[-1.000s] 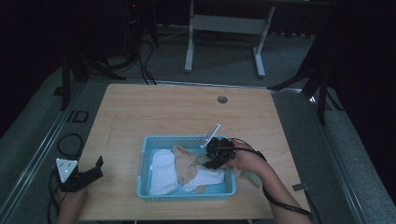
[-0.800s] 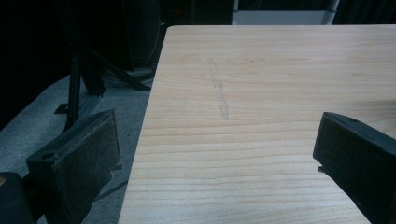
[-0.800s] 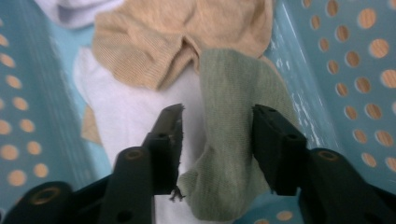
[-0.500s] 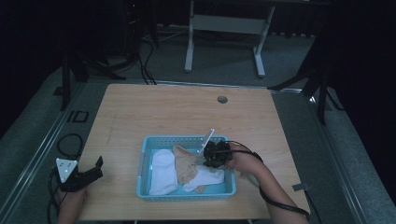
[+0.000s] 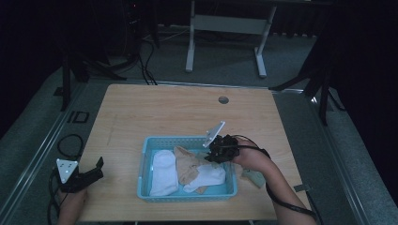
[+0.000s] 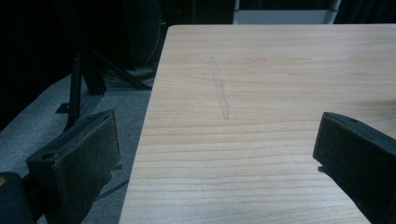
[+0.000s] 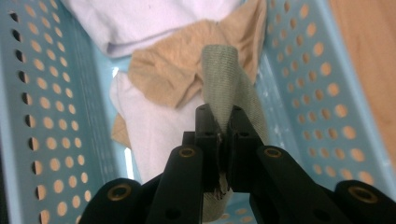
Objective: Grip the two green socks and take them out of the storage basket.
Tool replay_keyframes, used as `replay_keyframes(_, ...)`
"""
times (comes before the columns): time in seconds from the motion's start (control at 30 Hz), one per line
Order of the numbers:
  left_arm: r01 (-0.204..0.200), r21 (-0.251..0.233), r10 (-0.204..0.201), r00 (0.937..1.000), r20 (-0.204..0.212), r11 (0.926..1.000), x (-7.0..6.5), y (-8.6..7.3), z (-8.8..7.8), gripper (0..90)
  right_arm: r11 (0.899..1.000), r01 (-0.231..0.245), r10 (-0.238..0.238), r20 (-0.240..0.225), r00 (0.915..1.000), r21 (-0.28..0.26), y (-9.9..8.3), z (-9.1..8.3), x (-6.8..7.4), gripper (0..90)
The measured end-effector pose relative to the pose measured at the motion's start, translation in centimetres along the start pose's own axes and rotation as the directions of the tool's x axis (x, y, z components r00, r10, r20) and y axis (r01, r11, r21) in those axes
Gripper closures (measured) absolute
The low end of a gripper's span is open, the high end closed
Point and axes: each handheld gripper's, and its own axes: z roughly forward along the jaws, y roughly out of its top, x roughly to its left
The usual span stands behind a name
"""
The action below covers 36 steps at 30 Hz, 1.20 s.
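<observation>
A light blue plastic basket is showing rows of round holes across its walls, tan wood glinting through them. Inside, a white cotton sock is lying pale beside a tan, beige-brown cloth piece, and another white fabric piece is glowing faintly bluish. A grey-green ribbed woven sock is showing fine weave lines. The right gripper is looking matte black with brass-coloured rivets. The light wooden table is displaying pale grain streaks and one darker scratch.
</observation>
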Motion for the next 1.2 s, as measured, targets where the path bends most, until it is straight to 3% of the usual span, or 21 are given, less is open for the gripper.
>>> replay_keyframes(0.3,0.001,0.001,-0.001,1.0,-0.001,1.0,0.0,0.0,0.0,0.4,0.997,0.027,-0.024,0.036,0.999,-0.072,0.4,-3.5,0.3,85.2)
replay_keyframes(0.47,0.0,0.001,0.0,1.0,-0.002,1.0,0.0,0.0,0.0,0.4,0.994,0.021,-0.015,0.065,0.9978,-0.103,0.1,-5.2,0.2,85.2)
replay_keyframes(0.67,0.001,0.001,-0.001,1.0,-0.002,1.0,0.0,0.0,0.0,0.4,0.991,-0.008,0.022,0.102,0.9945,-0.134,-0.9,-7.4,-0.3,85.1)
replay_keyframes(0.93,0.0,0.001,0.0,1.0,-0.003,1.0,0.0,0.0,0.0,0.4,0.987,-0.054,0.076,0.141,0.9871,-0.152,-3.3,-9.1,-1.1,85.1)
replay_keyframes(1.2,0.0,0.002,0.0,1.0,-0.004,1.0,0.0,0.0,0.0,0.3,0.973,-0.123,0.159,0.183,0.9703,-0.193,-6.2,-11.0,-2.3,85.1)
